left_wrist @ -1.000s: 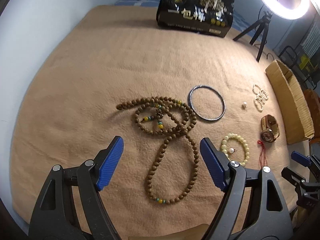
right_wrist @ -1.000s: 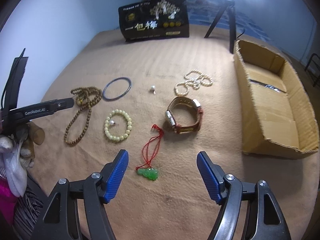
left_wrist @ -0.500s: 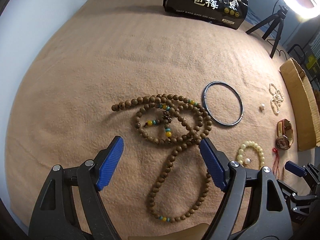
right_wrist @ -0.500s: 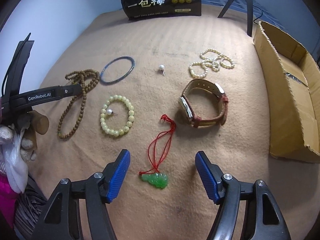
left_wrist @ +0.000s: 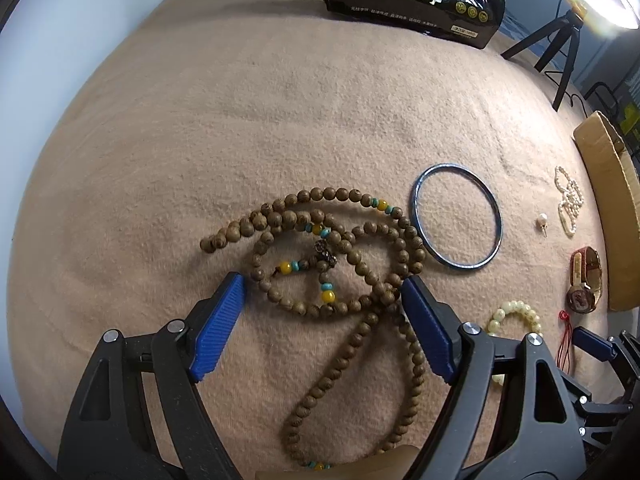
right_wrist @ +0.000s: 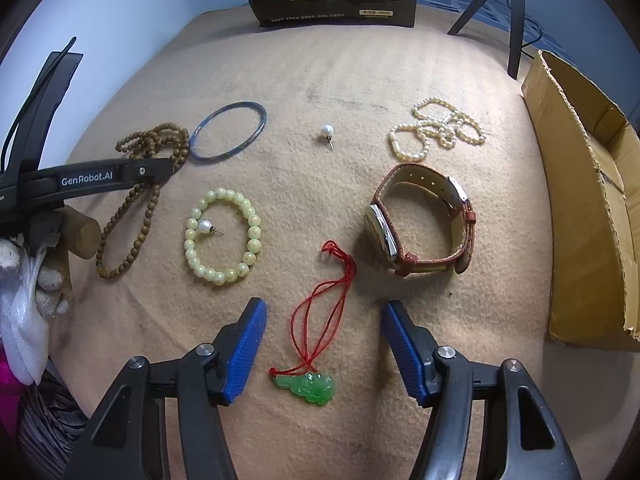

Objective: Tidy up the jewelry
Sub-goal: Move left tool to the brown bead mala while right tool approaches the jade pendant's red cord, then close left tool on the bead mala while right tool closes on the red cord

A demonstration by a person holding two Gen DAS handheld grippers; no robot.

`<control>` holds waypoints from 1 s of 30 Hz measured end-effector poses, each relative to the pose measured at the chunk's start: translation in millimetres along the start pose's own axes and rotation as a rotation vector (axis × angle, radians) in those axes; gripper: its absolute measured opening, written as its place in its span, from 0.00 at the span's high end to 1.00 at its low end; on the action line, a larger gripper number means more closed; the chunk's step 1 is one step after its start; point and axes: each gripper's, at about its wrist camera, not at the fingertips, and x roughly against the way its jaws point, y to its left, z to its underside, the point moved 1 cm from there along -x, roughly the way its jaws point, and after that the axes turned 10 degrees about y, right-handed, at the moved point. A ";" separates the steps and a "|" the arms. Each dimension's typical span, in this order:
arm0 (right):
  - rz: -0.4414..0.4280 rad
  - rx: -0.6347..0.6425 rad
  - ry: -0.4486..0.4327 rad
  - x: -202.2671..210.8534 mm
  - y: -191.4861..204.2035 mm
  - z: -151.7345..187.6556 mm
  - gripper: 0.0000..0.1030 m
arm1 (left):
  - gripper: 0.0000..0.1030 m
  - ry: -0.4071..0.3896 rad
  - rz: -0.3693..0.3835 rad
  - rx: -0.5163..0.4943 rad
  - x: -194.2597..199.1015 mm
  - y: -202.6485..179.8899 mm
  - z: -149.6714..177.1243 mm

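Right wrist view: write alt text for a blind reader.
The open right gripper hovers over a green pendant on red cord on a tan cloth. Beyond lie a watch, bracelets and a cardboard box.

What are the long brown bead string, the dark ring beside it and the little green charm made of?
Long bead string: probably wood, with matte, grainy brown beads.
Dark ring: likely metal or stone, thin and rigid with a bluish sheen.
Green charm: jade, glass or plastic, glossy and translucent, on red cord.

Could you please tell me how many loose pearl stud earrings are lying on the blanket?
2. One pearl stud earring lies in the open between the blue bangle and the pearl strand; the other sits inside the pale green bead bracelet.
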 end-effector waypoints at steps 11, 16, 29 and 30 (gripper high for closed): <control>-0.103 -0.036 0.018 10.2 -24.6 6.3 0.48 | 0.48 -0.022 0.016 0.038 1.4 15.6 -2.5; -0.029 0.016 0.017 5.4 -17.6 11.8 0.48 | 0.66 -0.038 0.012 0.041 3.0 17.8 -1.9; 0.005 0.045 -0.024 20.4 -5.5 18.3 1.00 | 0.90 -0.050 0.137 0.111 19.9 38.0 2.8; 0.001 0.042 -0.035 24.6 -6.0 18.3 1.00 | 0.90 -0.061 0.142 0.115 24.1 39.5 3.1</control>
